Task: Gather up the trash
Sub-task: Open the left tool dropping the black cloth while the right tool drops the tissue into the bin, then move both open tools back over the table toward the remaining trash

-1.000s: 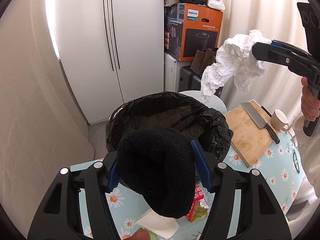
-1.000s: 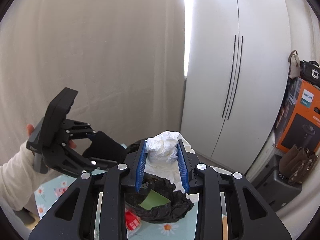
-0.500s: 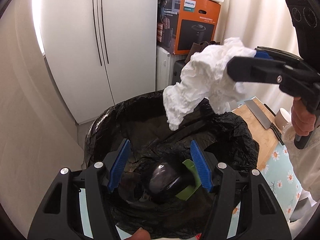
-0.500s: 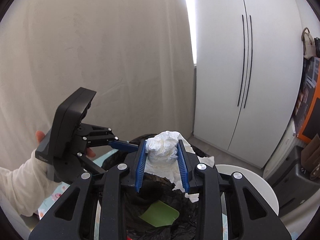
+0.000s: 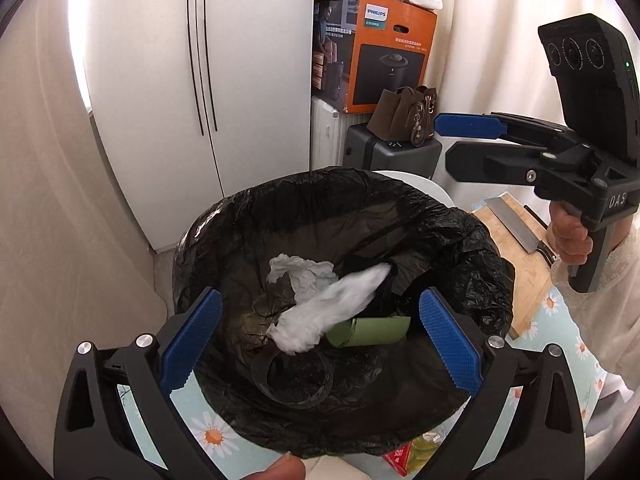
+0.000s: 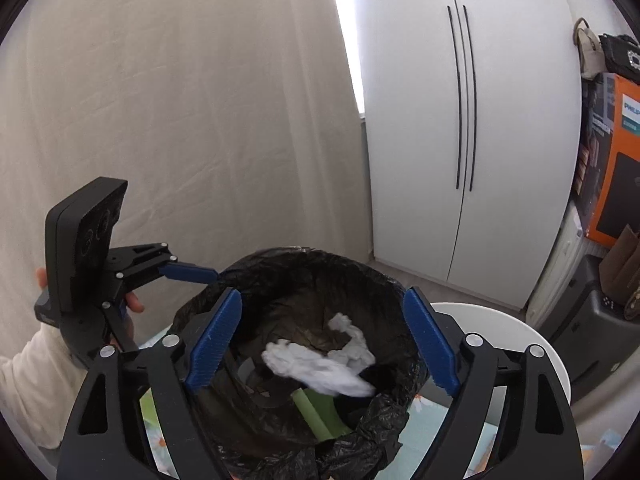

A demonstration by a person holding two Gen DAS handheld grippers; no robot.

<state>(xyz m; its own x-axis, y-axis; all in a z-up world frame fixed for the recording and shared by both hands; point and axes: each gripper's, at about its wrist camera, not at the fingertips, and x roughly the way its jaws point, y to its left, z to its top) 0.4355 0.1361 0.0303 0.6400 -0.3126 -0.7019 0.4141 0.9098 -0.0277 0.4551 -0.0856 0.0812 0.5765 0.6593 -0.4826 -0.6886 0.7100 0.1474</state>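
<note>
A bin with a black liner (image 5: pixel 472 232) fills the middle of the left wrist view. Inside it, crumpled white tissue (image 5: pixel 320 308) lies loose over a green wrapper (image 5: pixel 372 330) and a black ring (image 5: pixel 292 376). My left gripper (image 5: pixel 320 340) hovers over the bin's near rim, its jaws opening, with nothing between them. My right gripper (image 6: pixel 323 340) hangs above the liner (image 6: pixel 304 256) from the other side, jaws also opening and bare, the tissue (image 6: pixel 320 364) below them. The right gripper (image 5: pixel 452 142) shows at upper right in the left wrist view, the left gripper (image 6: pixel 192 280) at left in the right wrist view.
A wooden cutting board (image 5: pixel 524 276) with a cleaver (image 5: pixel 516 228) lies right of the bin on the daisy-print tablecloth (image 5: pixel 560 320). A red snack wrapper (image 5: pixel 404 456) sits by the bin's near side. An orange box (image 5: pixel 376 48), bags and a white cabinet (image 6: pixel 460 120) stand behind.
The black fuzzy item left the left gripper and dropped into the bin. The tissue then left the right gripper and fell in too. Both jaws have spread wider and both grippers sank toward the bin.
</note>
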